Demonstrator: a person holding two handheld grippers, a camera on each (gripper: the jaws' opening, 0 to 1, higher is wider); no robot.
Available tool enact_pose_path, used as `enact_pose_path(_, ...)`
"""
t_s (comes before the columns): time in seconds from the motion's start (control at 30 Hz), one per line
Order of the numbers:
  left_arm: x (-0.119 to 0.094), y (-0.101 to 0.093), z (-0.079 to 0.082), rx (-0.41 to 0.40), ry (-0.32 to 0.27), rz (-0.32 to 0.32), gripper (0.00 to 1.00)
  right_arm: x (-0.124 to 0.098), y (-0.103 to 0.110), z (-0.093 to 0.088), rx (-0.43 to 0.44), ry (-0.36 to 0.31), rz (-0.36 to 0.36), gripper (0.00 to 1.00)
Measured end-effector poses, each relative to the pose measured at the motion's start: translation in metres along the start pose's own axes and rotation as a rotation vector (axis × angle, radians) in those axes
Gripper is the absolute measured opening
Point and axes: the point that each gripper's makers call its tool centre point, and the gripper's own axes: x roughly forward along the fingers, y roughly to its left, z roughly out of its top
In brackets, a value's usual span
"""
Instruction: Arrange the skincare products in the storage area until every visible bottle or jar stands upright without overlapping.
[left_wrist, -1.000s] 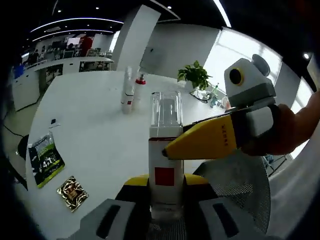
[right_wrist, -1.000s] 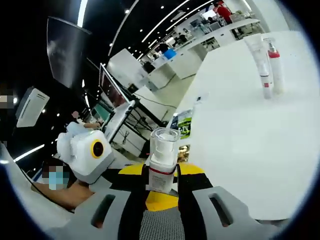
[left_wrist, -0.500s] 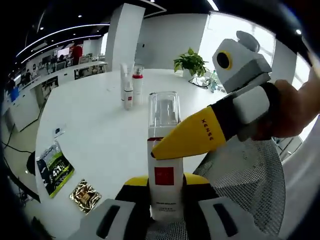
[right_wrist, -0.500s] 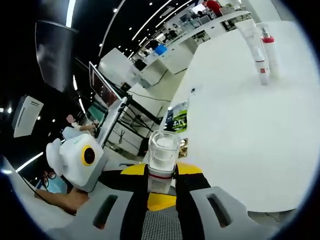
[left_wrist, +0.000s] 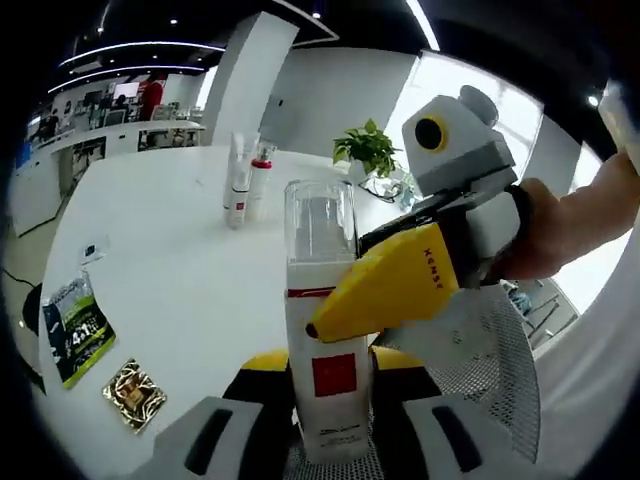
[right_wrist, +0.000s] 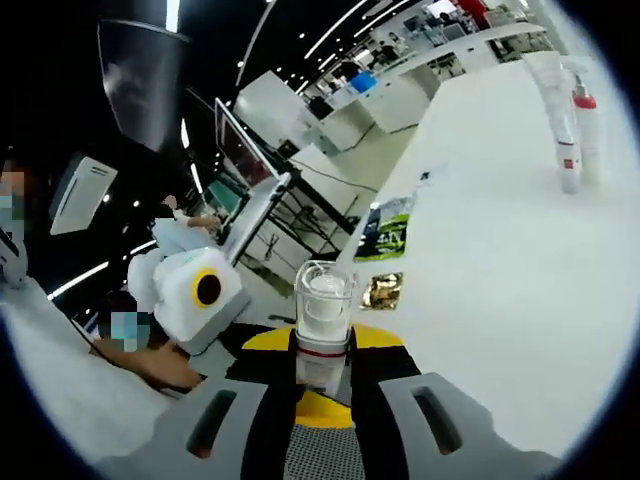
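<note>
Bottle (left_wrist: 322, 330) pinched upright by both grippers, above desk (left_wrist: 190, 260).
Left fingers (left_wrist: 262, 375) clamped low, right fingers (left_wrist: 385, 290) mid-body, prob. steadying for placement.

Right tool (left_wrist: 330, 325): yellow tapered jaws, black lettering, grey body; left tool (left_wrist: 328, 440): grey-black, yellow base.
</note>
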Motion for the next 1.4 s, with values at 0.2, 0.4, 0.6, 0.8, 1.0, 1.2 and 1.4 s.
enact_pose_path(0.2, -0.004, -0.020, 0.010, -0.095, -0.045, -0.153, 0.36, 0.002, 0.026, -0.014, -0.113, 0.103, 0.129, 0.18)
enact_pose_path(0.4, -0.011, -0.038, 0.016, -0.135, -0.072, -0.282, 0.33, -0.003, 0.037, -0.004, -0.108, 0.105, 0.215, 0.18)
enact_pose_path(0.6, -0.017, -0.052, 0.019, -0.182, -0.080, -0.406, 0.32, -0.006, 0.045, 0.008, -0.066, 0.094, 0.302, 0.18)
enact_pose_path(0.8, -0.023, -0.064, 0.015, -0.210, -0.048, -0.487, 0.31, -0.002, 0.054, 0.008, -0.035, 0.102, 0.365, 0.18)
enact_pose_path(1.0, -0.033, -0.060, 0.031, -0.287, -0.130, -0.537, 0.28, -0.001, 0.055, 0.019, 0.024, 0.033, 0.399, 0.18)
enact_pose_path(1.2, -0.028, -0.050, 0.031, -0.295, -0.133, -0.472, 0.25, 0.005, 0.050, 0.020, 0.024, 0.000, 0.348, 0.19)
enact_pose_path(1.4, -0.024, -0.042, 0.030, -0.302, -0.134, -0.417, 0.24, 0.010, 0.043, 0.022, 0.069, -0.069, 0.275, 0.20)
